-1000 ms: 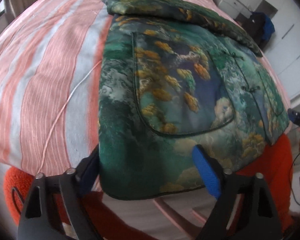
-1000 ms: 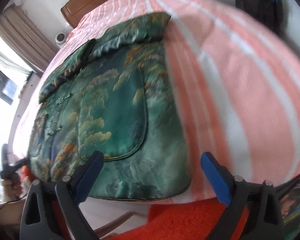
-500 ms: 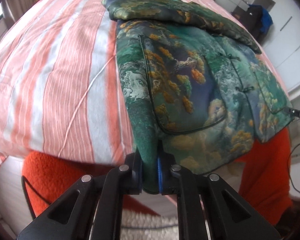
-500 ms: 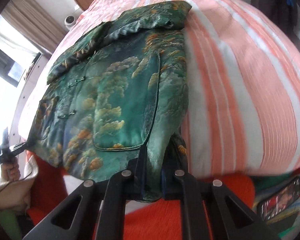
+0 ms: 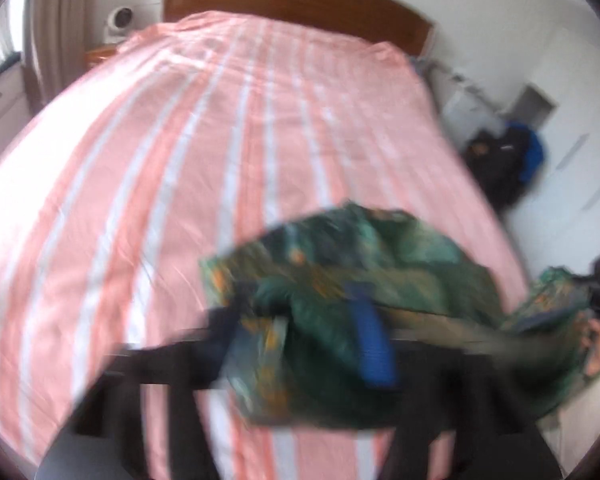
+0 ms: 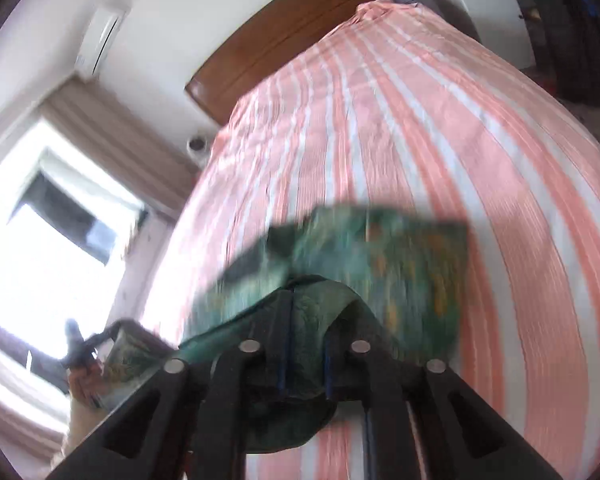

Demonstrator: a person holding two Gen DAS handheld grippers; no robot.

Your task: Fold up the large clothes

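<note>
- The left gripper (image 5: 300, 332) points down at a slant. Its jaws have just been opening and now stand wide, with cloth lying between them; the view is blurred.
- The right gripper (image 6: 305, 354) also points down at a slant. Its jaws have just been opening a little; they are narrow, with cloth bunched between them.

1. It was a home bedroom: a bed (image 5: 228, 152) under a pink-and-white striped cover, with a wooden headboard (image 5: 300, 4).
2. A curtained window (image 6: 60, 216), wall air conditioner (image 6: 100, 38) and white drawer cabinet (image 6: 496, 4) stood around.
</note>
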